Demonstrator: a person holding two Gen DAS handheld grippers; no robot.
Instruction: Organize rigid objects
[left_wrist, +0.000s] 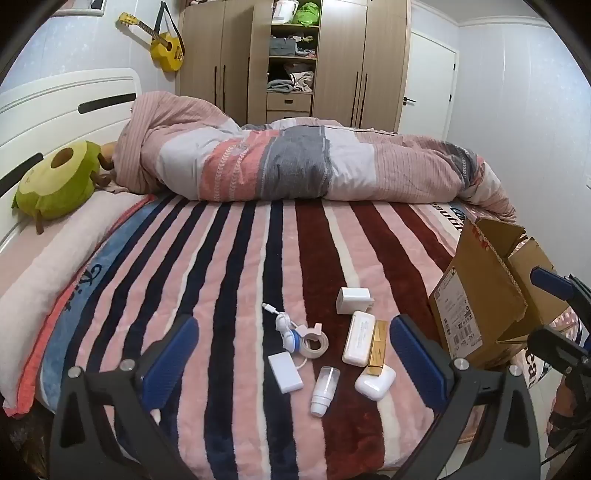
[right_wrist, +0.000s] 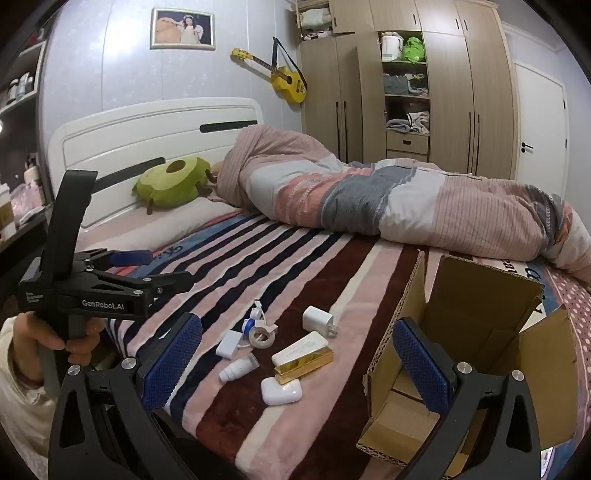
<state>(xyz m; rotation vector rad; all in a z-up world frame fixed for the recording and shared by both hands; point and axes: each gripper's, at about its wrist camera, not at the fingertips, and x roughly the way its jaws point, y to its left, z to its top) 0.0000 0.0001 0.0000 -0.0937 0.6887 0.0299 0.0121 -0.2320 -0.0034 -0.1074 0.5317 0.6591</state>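
Note:
Small rigid items lie on the striped blanket: a white charger plug (left_wrist: 351, 301) (right_wrist: 317, 320), a white case (left_wrist: 359, 343) beside a gold bar (left_wrist: 378, 347) (right_wrist: 304, 365), an earbud case (left_wrist: 375, 382) (right_wrist: 281, 391), a small white bottle (left_wrist: 324, 389) (right_wrist: 238, 366), a tape roll (left_wrist: 313, 341) (right_wrist: 261, 336), a flat white adapter (left_wrist: 285, 372) (right_wrist: 228, 343) and a coiled cable (left_wrist: 282, 323). An open cardboard box (left_wrist: 480, 302) (right_wrist: 480, 332) stands at the right. My left gripper (left_wrist: 291, 363) (right_wrist: 147, 269) is open above the items. My right gripper (right_wrist: 297, 369) (left_wrist: 561, 314) is open, near the box.
A rolled duvet (left_wrist: 295, 162) lies across the far side of the bed. An avocado plush (left_wrist: 59, 181) rests by the white headboard (left_wrist: 55, 99). A wardrobe (left_wrist: 295, 55) and door stand behind. The bed's near edge runs below the items.

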